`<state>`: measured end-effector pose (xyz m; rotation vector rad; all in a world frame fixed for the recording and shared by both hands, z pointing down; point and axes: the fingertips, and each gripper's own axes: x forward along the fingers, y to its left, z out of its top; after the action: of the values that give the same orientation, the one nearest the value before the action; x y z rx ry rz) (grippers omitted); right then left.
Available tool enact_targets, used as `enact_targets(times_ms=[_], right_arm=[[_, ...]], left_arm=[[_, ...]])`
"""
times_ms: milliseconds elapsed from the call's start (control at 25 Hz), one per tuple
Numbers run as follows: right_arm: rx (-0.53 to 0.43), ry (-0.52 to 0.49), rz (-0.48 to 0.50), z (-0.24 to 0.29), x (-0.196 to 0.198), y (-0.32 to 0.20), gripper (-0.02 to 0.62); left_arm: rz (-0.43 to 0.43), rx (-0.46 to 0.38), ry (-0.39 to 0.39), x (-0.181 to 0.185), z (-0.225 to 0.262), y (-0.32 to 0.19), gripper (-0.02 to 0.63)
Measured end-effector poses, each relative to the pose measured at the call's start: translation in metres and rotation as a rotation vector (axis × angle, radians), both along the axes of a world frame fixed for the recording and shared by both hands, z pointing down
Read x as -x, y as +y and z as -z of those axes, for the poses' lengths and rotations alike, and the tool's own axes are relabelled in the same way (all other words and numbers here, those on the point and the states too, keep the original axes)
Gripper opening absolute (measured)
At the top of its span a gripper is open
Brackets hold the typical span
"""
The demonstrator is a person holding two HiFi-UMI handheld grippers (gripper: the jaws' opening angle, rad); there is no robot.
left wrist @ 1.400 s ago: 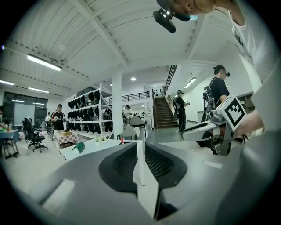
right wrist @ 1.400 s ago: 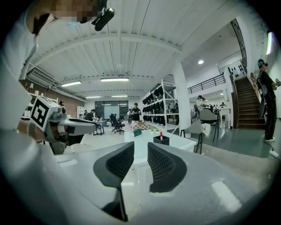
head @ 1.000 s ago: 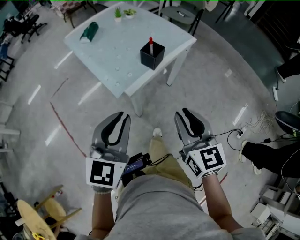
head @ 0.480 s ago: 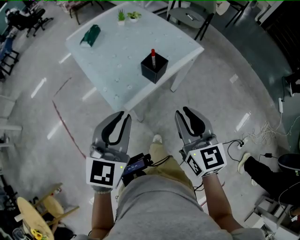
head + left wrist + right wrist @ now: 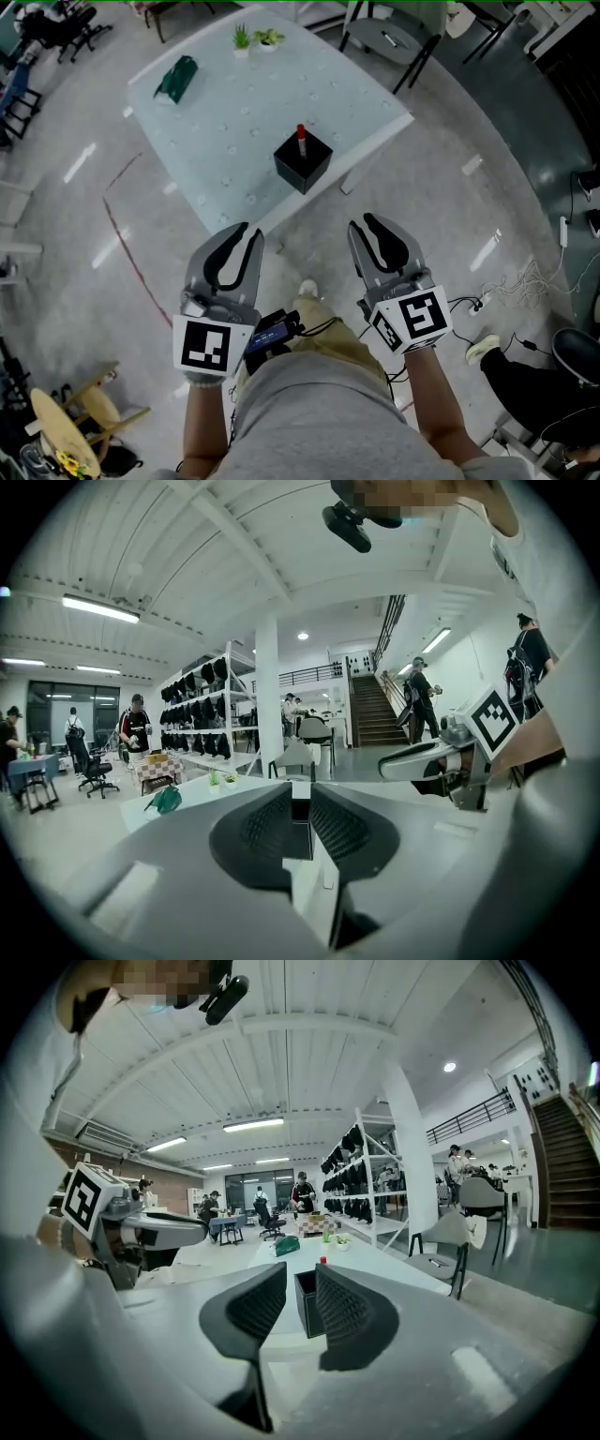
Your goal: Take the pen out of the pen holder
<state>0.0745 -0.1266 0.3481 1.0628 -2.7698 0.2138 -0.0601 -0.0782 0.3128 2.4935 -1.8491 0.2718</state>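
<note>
A black square pen holder (image 5: 302, 164) stands near the front edge of a pale table (image 5: 225, 122). A pen with a red cap (image 5: 301, 134) sticks up out of it. Both grippers are held over the floor short of the table, pointing at it. My left gripper (image 5: 248, 232) has just been opening its jaws; a narrow gap shows, with nothing in it (image 5: 300, 799). My right gripper (image 5: 366, 225) is open and holds nothing. In the right gripper view the pen holder (image 5: 307, 1305) and the pen (image 5: 322, 1261) show far off through the gap of the right gripper (image 5: 301, 1283).
A green object (image 5: 176, 79) and small potted plants (image 5: 253, 37) sit at the table's far side. A dark chair (image 5: 386, 34) stands behind it. Cables (image 5: 502, 281) and a person's shoe (image 5: 483, 348) lie at the right, a wooden stool (image 5: 89, 412) at the lower left.
The table and pen holder have come closer and lower in the head view as I walk toward them. Both grippers keep their place in the picture.
</note>
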Motion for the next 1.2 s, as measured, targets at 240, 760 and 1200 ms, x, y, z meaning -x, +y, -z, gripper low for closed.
enact_targets(times_ms=[240,760,1200], right_arm=[[0.003,-0.001,0.015,0.002,-0.001,-0.017,0.091],[0.008,-0.001,-0.007,0.006,0.004,-0.032,0.091],[0.024,0.005,-0.037,0.002,0.026,-0.056,0.100]], left_arm=[[0.020,0.005,-0.003,-0.003,0.004,-0.015,0.061],[-0.023,0.010,-0.011,-0.001,0.004,-0.039,0.067],[-0.049,0.026,0.001,0.022,0.001,-0.060,0.081]])
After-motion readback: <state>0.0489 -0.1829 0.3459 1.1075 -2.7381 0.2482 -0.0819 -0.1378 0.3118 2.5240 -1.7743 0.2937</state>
